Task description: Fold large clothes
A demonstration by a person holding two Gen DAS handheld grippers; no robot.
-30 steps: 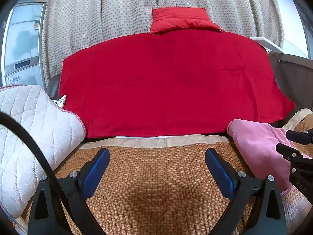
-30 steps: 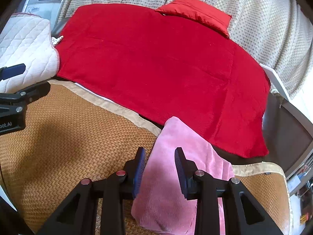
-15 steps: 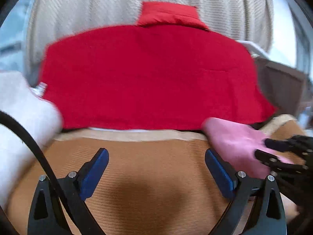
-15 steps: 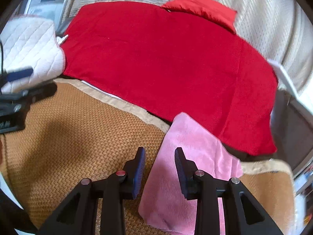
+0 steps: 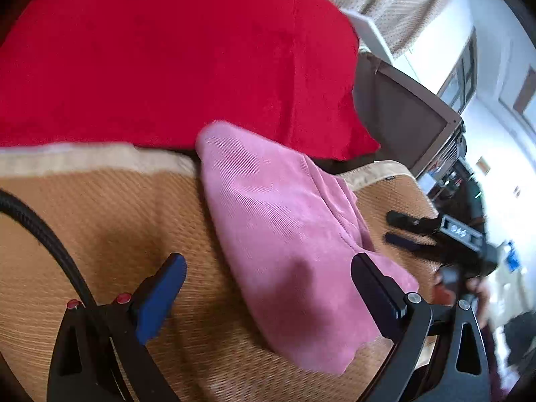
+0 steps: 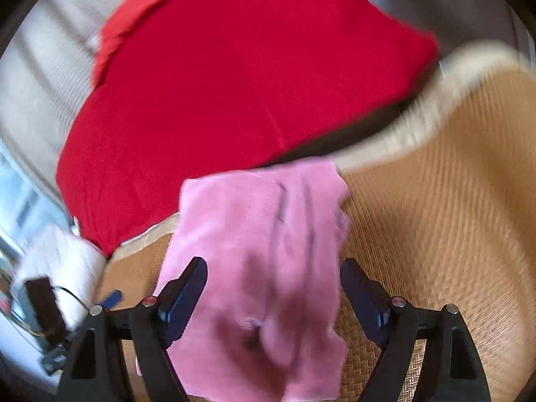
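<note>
Right wrist view: right gripper (image 6: 273, 293) jaws opening astride pink folded garment (image 6: 264, 251) on woven mat (image 6: 435, 201), pads clear of cloth. Left gripper (image 5: 268, 294) spread wide, empty. Likely reaching step; next, pinching an edge squarely.

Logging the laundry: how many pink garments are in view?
1: the pink garment lies folded on the woven mat, just in front of the red blanket. Others may be hidden.

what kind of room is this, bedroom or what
Probably a bedroom at home: the pink garment lies on a woven mat that seems to cover a bed, with a red blanket spread beyond it and a patterned curtain behind.
</note>
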